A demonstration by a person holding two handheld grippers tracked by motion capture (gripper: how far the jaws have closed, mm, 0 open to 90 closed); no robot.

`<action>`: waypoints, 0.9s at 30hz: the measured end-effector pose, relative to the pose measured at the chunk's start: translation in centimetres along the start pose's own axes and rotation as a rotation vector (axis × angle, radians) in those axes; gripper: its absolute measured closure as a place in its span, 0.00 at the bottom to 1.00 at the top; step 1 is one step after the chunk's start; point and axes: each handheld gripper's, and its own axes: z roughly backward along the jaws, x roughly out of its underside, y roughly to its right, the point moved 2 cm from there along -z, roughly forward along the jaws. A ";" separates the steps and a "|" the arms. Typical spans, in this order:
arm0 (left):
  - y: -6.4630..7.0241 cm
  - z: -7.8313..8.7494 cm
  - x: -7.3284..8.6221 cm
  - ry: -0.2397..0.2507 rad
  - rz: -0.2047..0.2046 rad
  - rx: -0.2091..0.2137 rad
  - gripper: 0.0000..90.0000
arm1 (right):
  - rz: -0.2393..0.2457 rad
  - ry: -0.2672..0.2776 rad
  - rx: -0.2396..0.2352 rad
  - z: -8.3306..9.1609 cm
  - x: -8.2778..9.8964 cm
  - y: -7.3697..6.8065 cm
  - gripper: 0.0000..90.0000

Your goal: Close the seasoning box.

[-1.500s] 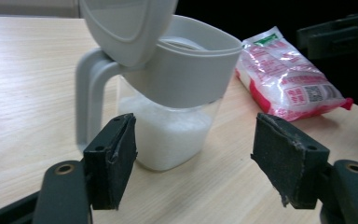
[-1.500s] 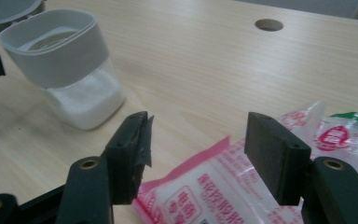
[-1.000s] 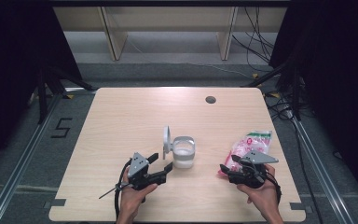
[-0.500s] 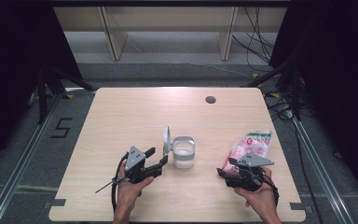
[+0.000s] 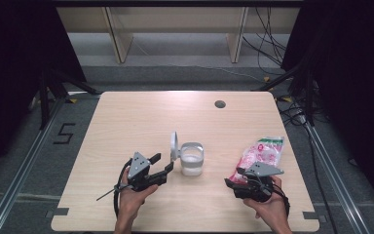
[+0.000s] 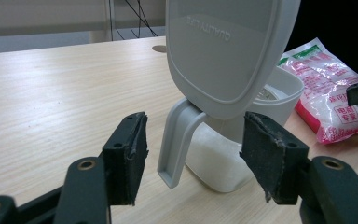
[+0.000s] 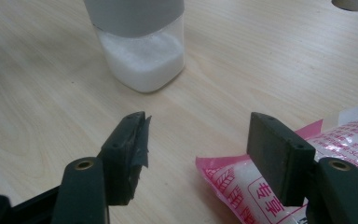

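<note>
A white plastic container (image 5: 192, 159) holding white powder stands mid-table with its hinged lid (image 5: 174, 145) flipped upright. My left gripper (image 5: 161, 162) reaches it from the left. In the left gripper view the curved handle (image 6: 177, 140) stands between the pads (image 6: 129, 156) without touching them, under the lid (image 6: 223, 51). These jaws have just been closing. A pink and white bag (image 5: 260, 153) lies at the right. My right gripper (image 5: 233, 184) is open at its near corner (image 7: 233, 182), which lies low between the jaws. The container (image 7: 142, 56) shows ahead of it.
A round cable hole (image 5: 219, 104) sits near the wooden table's far edge (image 5: 185, 92). Wide bare tabletop stretches behind and to the left of the container. The floor beside the table carries cables and stand legs.
The left gripper's jaws have narrowed a little around the container's handle. Both hands have stayed about where they were, and the container and bag have not moved.
</note>
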 end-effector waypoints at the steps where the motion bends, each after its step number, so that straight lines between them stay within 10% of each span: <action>1: -0.1 0.2 0.0 0.005 -0.006 0.001 0.46 | -0.001 0.000 0.001 0.0 0.0 0.0 0.43; 17: -1.8 0.6 -0.9 0.033 -0.072 -0.054 0.91 | 0.033 0.004 -0.003 -0.1 0.0 -0.1 0.43; 27: -1.2 0.2 -2.0 0.045 -0.093 -0.027 0.99 | 0.031 -0.004 -0.024 -0.3 0.0 -0.3 0.43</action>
